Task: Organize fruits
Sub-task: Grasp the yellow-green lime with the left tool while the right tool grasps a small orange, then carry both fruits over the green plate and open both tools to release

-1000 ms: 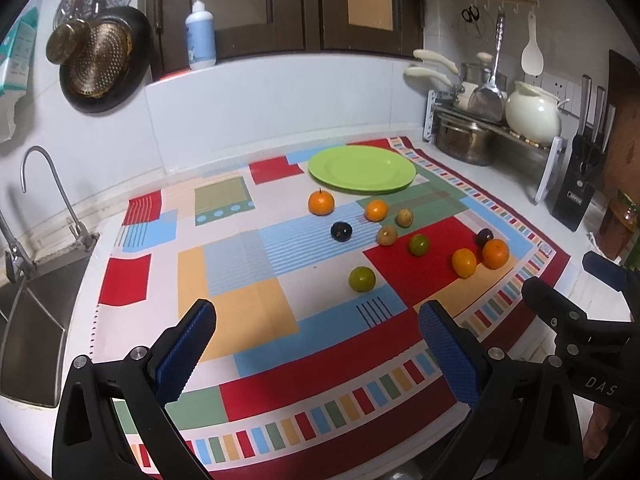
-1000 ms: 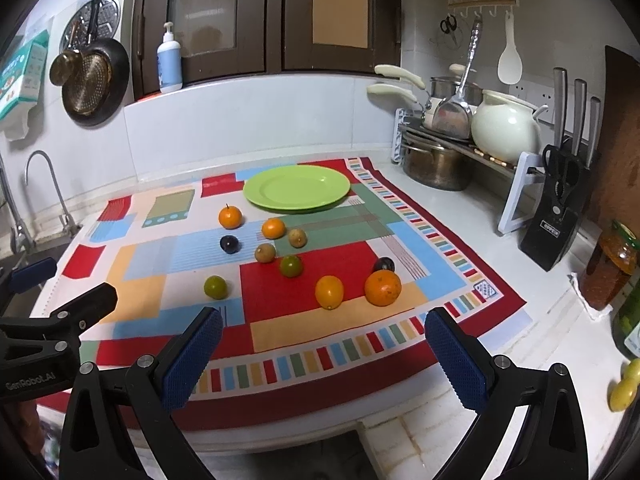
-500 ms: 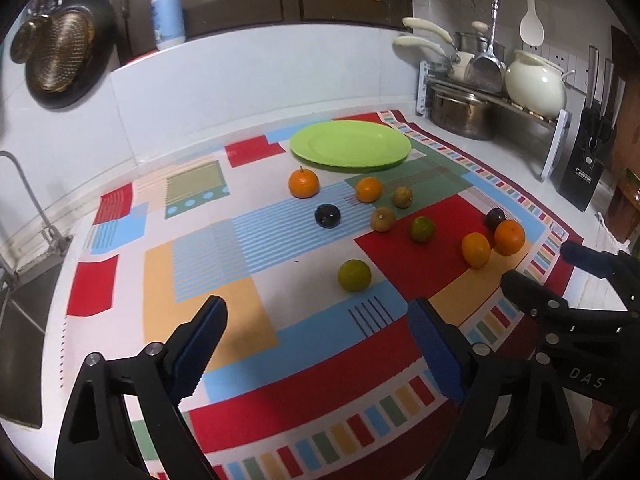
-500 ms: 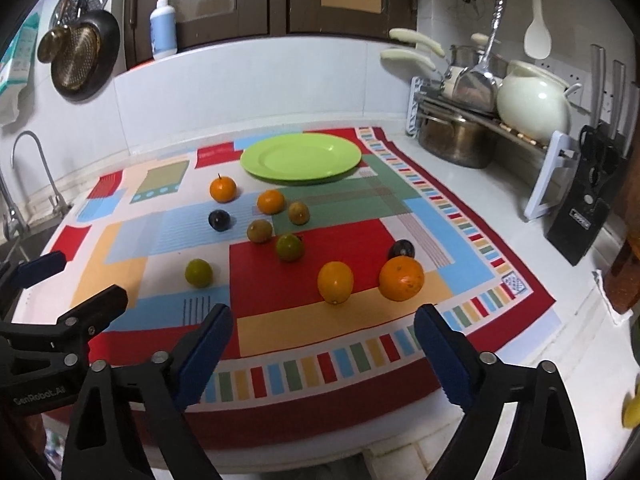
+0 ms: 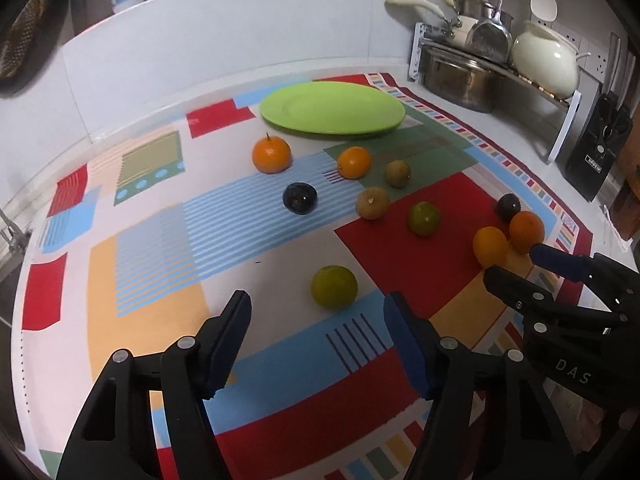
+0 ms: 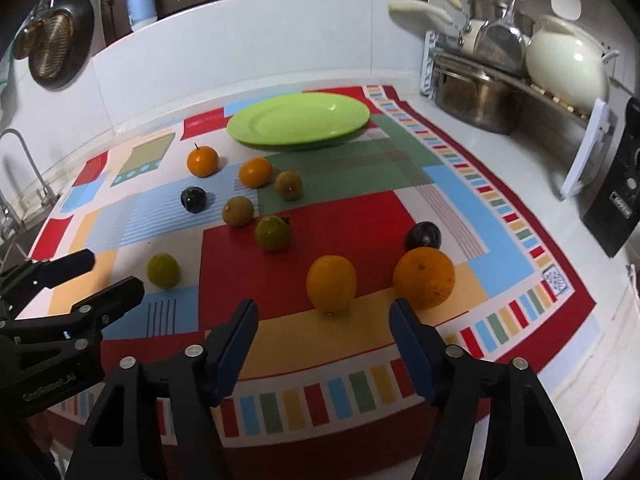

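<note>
Gaping wide with nothing between its blue-padded fingers, the left gripper (image 5: 318,320) hovers over the patchwork cloth (image 5: 160,248), and a round yellow-green lime (image 5: 334,286) lies on the cloth just ahead of the gap, touching neither finger. The right gripper (image 6: 324,322) is spread just as wide and equally empty; an oval yellow-orange lemon (image 6: 331,284) sits just beyond its fingertips, with a large round orange (image 6: 424,278) beside it close to the right finger, and a dark purple plum (image 6: 424,235) just behind that orange.

Taking the flat round green plate (image 6: 298,122) at the far end of the cloth as the landmark, every fruit lies on the cloth on the near side of it and none on it. Nearest the plate are a stemmed orange mandarin (image 6: 203,161), a second small orange (image 6: 255,172) and a brownish round fruit (image 6: 288,185). Farther from the plate come another dark plum (image 6: 193,199), a second brownish fruit (image 6: 237,211) and a green citrus (image 6: 272,233). To the right of the plate a metal rack holds a steel pot (image 6: 476,98) and a cream ceramic pot (image 6: 566,68).
</note>
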Demonstrator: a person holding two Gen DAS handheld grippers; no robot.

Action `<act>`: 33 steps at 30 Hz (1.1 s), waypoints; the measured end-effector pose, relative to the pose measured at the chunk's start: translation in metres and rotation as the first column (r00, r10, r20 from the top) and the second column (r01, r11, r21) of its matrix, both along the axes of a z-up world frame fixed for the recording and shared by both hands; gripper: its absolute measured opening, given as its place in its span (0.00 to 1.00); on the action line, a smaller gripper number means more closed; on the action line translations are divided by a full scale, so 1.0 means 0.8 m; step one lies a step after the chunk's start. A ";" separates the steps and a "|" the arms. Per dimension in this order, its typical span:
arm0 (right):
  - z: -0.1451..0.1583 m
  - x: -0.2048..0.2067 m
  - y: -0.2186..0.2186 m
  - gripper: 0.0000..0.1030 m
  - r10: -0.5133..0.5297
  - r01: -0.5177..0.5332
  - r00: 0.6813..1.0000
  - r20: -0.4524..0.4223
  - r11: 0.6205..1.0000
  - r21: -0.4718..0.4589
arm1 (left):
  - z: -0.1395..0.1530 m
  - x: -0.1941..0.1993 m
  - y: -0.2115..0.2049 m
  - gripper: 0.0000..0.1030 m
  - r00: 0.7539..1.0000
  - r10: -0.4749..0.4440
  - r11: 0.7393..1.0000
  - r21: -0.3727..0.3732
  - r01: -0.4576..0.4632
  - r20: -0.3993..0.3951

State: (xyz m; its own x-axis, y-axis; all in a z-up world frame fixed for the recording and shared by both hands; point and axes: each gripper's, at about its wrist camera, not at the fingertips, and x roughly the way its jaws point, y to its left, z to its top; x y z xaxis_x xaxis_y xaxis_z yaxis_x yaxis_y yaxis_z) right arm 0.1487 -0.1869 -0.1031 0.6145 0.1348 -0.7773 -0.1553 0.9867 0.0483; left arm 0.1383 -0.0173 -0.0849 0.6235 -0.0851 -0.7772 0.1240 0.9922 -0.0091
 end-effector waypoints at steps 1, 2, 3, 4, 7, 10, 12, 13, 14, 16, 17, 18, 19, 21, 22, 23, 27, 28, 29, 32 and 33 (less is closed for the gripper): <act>-0.002 0.002 -0.001 0.62 0.001 -0.001 1.000 -0.005 1.000 0.004 | -0.002 0.003 -0.001 0.62 1.000 -0.002 1.000 0.000 0.002 -0.005; -0.004 0.005 -0.001 0.61 0.002 -0.002 1.000 -0.011 1.000 0.007 | -0.004 0.006 -0.002 0.61 1.000 -0.006 1.000 -0.001 0.006 -0.012; -0.006 0.007 -0.001 0.60 0.004 -0.004 1.000 -0.015 1.000 0.009 | -0.005 0.008 -0.004 0.61 1.000 -0.006 1.000 0.000 0.006 -0.016; -0.008 0.009 -0.002 0.59 0.006 -0.005 1.000 -0.020 1.000 0.012 | -0.006 0.011 -0.004 0.60 1.000 -0.005 1.000 -0.001 0.005 -0.021; -0.012 0.016 -0.003 0.55 0.011 -0.011 0.999 -0.031 1.000 0.018 | -0.011 0.019 -0.005 0.54 0.999 -0.004 1.000 -0.009 0.004 -0.034; -0.014 0.020 -0.003 0.51 0.015 -0.014 0.999 -0.035 1.000 0.016 | -0.015 0.026 -0.006 0.46 0.999 -0.004 1.000 -0.021 0.003 -0.047; -0.015 0.023 -0.003 0.49 0.019 -0.018 0.999 -0.038 1.000 0.016 | -0.016 0.029 -0.006 0.40 0.999 -0.004 1.000 -0.016 0.003 -0.051; -0.016 0.024 -0.003 0.48 0.020 -0.020 0.999 -0.041 1.000 0.014 | -0.017 0.030 -0.006 0.38 0.999 -0.001 1.000 -0.015 0.000 -0.051; -0.017 0.026 -0.002 0.47 0.023 -0.022 0.999 -0.044 1.000 0.013 | -0.018 0.031 -0.005 0.35 0.999 -0.001 1.000 -0.016 0.000 -0.055; -0.019 0.029 -0.001 0.43 0.029 -0.029 0.998 -0.052 1.000 0.009 | -0.019 0.033 -0.006 0.32 0.998 -0.006 1.000 -0.024 0.004 -0.061; -0.020 0.030 -0.001 0.41 0.032 -0.032 0.998 -0.055 0.999 0.009 | -0.020 0.033 -0.007 0.29 0.998 -0.005 1.000 -0.023 0.003 -0.062; -0.021 0.031 -0.002 0.39 0.034 -0.034 0.998 -0.059 0.999 0.012 | -0.020 0.033 -0.007 0.29 0.998 -0.004 1.000 -0.019 0.003 -0.061; -0.021 0.032 -0.002 0.38 0.037 -0.036 0.998 -0.059 0.999 0.014 | -0.020 0.033 -0.008 0.29 0.998 -0.005 1.000 -0.016 0.004 -0.058; -0.023 0.033 -0.003 0.33 0.042 -0.042 0.997 -0.059 0.999 0.005 | -0.020 0.033 -0.009 0.29 0.998 -0.003 1.000 -0.014 0.002 -0.058; -0.023 0.033 -0.003 0.33 0.043 -0.043 0.997 -0.058 0.999 0.006 | -0.020 0.032 -0.009 0.28 0.998 -0.001 1.000 -0.013 0.000 -0.059; -0.023 0.034 -0.005 0.33 0.046 -0.045 0.997 -0.060 0.999 0.013 | -0.019 0.030 -0.009 0.28 0.998 0.001 1.000 -0.013 -0.001 -0.057; -0.020 0.033 -0.006 0.32 0.062 -0.060 0.997 -0.056 0.998 0.029 | -0.008 0.024 -0.010 0.28 0.999 0.003 1.000 -0.023 -0.004 -0.047; -0.017 0.032 -0.005 0.32 0.068 -0.067 0.996 -0.050 0.997 0.031 | -0.005 0.022 -0.012 0.28 0.999 0.005 1.000 -0.020 -0.006 -0.042; -0.014 0.031 -0.005 0.32 0.076 -0.075 0.996 -0.043 0.997 0.034 | 0.001 0.020 -0.012 0.28 0.999 0.009 1.000 -0.016 -0.009 -0.034; -0.002 0.029 -0.005 0.32 0.099 -0.097 0.995 -0.028 0.993 0.061 | 0.017 0.013 -0.014 0.28 1.000 0.015 1.000 -0.026 -0.015 -0.013; 0.002 0.028 -0.006 0.32 0.105 -0.104 0.994 -0.020 0.993 0.064 | 0.022 0.011 -0.014 0.28 1.000 0.018 0.999 -0.027 -0.019 -0.007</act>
